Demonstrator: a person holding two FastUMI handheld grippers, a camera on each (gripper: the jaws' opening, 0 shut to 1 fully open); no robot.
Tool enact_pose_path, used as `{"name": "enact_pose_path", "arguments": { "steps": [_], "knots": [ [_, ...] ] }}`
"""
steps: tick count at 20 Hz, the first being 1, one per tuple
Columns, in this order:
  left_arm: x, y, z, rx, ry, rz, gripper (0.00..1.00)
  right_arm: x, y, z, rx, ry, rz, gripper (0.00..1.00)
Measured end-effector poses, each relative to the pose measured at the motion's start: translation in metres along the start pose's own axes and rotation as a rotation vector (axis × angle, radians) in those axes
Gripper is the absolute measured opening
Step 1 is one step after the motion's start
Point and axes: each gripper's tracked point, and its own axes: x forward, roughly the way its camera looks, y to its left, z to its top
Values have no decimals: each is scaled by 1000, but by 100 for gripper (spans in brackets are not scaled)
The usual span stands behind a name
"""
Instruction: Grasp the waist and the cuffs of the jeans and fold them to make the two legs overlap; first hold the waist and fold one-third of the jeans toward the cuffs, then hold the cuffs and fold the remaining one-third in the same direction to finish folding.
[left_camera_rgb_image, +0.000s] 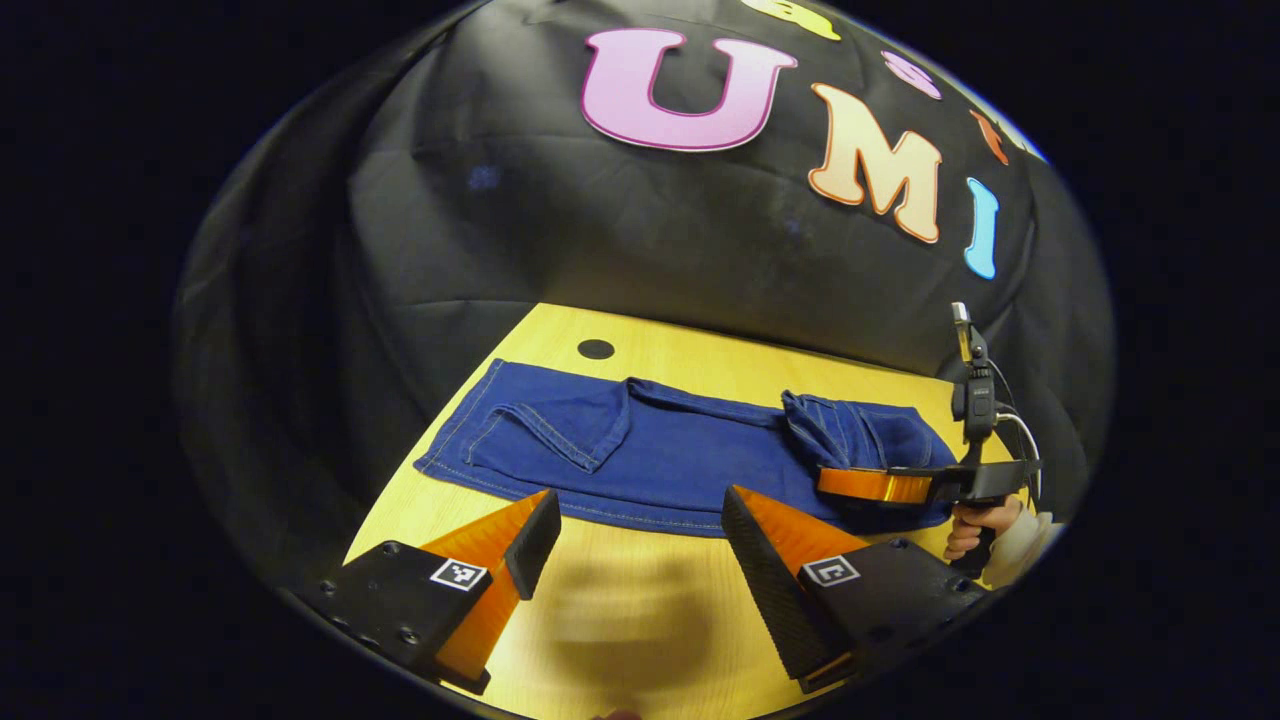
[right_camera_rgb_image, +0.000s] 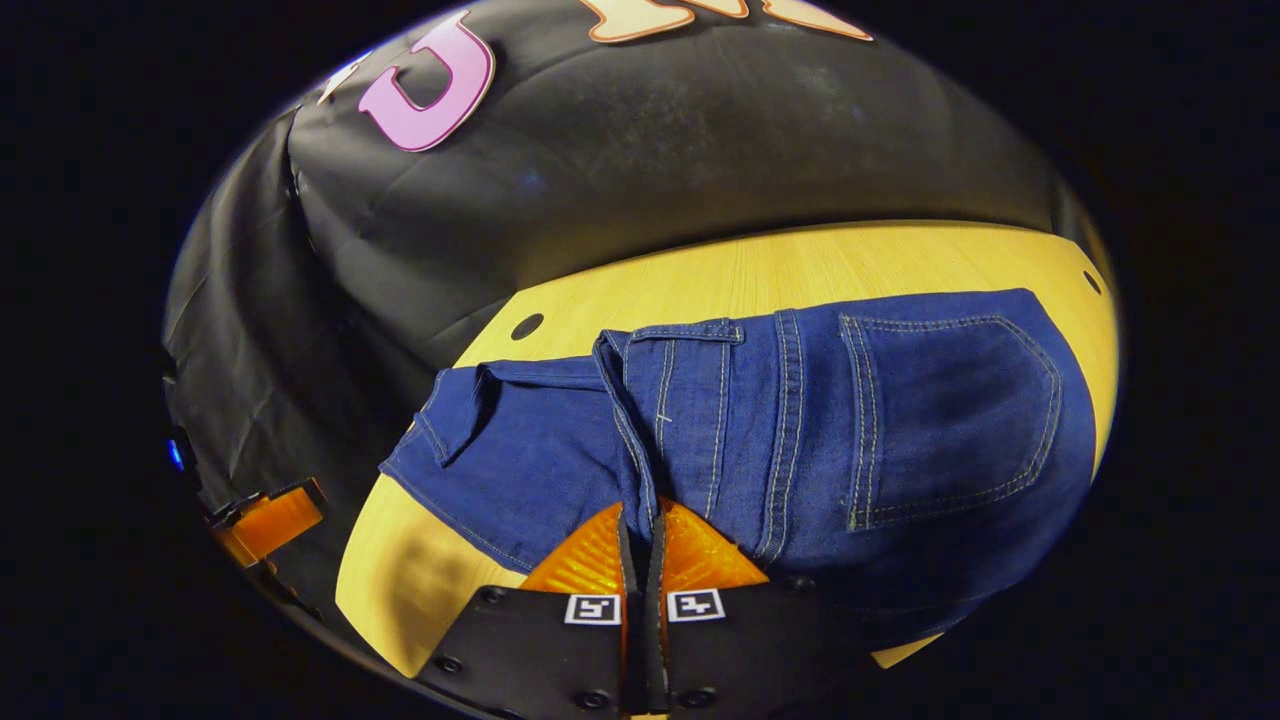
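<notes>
My right gripper (right_camera_rgb_image: 641, 520) clamps the jeans (right_camera_rgb_image: 760, 430) waist, fingertips buried in denim; my left gripper (left_camera_rgb_image: 640, 540) hangs released.

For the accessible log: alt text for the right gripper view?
The right gripper, fingers together, pinches a raised fold of the blue denim jeans lying on the yellow wooden table. A stitched back pocket faces up to the right.

Pale yellow wooden table (left_camera_rgb_image: 690, 355) across the lower centre of the left gripper view, small round black hole (left_camera_rgb_image: 596, 349) near its far left corner. Behind, filling the upper frame, creased black cloth wall (left_camera_rgb_image: 560, 220), dimly lit.
</notes>
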Motion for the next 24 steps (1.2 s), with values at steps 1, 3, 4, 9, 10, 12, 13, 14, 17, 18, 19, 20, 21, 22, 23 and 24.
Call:
{"name": "enact_pose_path", "arguments": {
  "steps": [1, 3, 4, 9, 10, 12, 13, 14, 17, 18, 19, 20, 21, 22, 23, 24],
  "knots": [
    [0, 7, 0, -4, 0, 14, 98, 0, -1, 0, -21, 6, -8, 3],
    [2, 23, -3, -3, 2, 38, 98, 2, 2, -3, -71, 11, -33, 3],
    [2, 31, -6, 1, 9, 47, 98, 1, 3, -3, -84, 17, -40, 0],
    [16, 80, -19, 20, 41, 110, 98, 4, 5, 2, -132, 44, -83, 3],
    [22, 90, -23, 28, 55, 126, 99, 4, 6, 1, -144, 44, -89, 3],
    [32, 107, -29, 40, 71, 147, 99, 3, 5, 0, -157, 37, -100, 1],
    [37, 112, -32, 44, 80, 147, 98, 3, 4, 0, -157, 36, -104, 4],
    [43, 115, -35, 49, 88, 146, 99, 0, 5, 1, -150, 36, -95, 7],
    [56, 120, -40, 51, 97, 138, 99, -10, 37, 0, -92, 48, -10, 47],
    [59, 120, -40, 50, 100, 135, 97, -19, 46, 4, -92, 25, -11, 72],
    [62, 120, -43, 48, 106, 132, 95, -29, 46, 13, -120, -20, -36, 97],
    [65, 122, -48, 43, 110, 131, 94, -37, 45, 22, -146, -57, -53, 97],
    [66, 123, -49, 36, 115, 128, 94, -48, 45, 28, -151, -76, -67, 95],
    [65, 121, -51, 29, 122, 128, 94, -61, 45, 32, -142, -87, -73, 98],
    [66, 122, -53, 21, 127, 129, 94, -72, 42, 38, -127, -98, -80, 94],
    [66, 123, -54, 15, 124, 130, 94, -79, 36, 43, -110, -110, -92, 98]
  ]
}}
